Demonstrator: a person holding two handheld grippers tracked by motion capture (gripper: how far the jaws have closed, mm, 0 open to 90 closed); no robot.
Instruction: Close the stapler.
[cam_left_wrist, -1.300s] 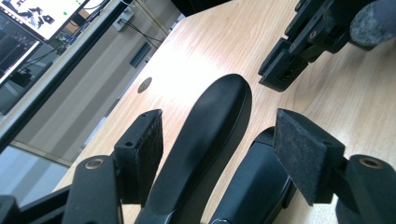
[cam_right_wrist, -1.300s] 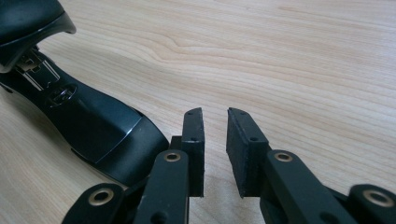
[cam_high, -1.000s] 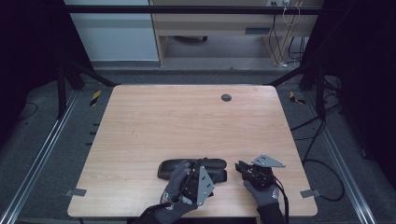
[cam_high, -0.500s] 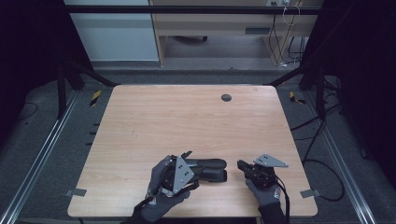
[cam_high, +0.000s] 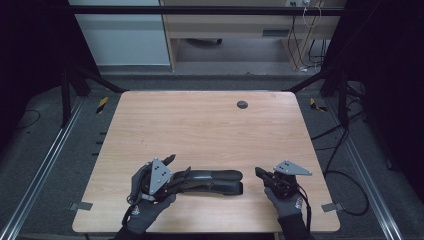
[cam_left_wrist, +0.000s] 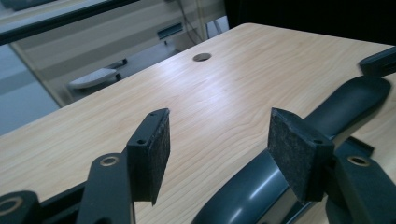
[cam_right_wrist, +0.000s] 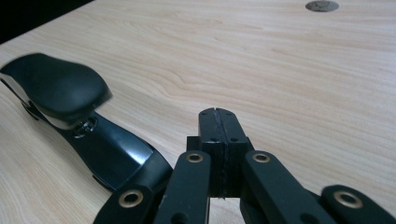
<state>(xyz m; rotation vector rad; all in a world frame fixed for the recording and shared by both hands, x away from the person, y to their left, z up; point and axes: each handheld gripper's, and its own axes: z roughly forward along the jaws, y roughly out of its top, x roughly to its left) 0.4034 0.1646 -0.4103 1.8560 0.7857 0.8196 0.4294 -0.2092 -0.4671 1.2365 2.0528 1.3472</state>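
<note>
Black armrest (cam_high: 210, 181) between claws, beside open left claw (cam_high: 172, 161)

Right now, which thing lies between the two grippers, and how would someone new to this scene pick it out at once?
Start from the wooden table and go to its near edge, between the person's gloved hands. There a long, glossy black stapler-like tool lies flat, running left to right, one end beside the left gripper. It is the sole loose item on the table; the dark round spot is small, far away and flush.
</note>
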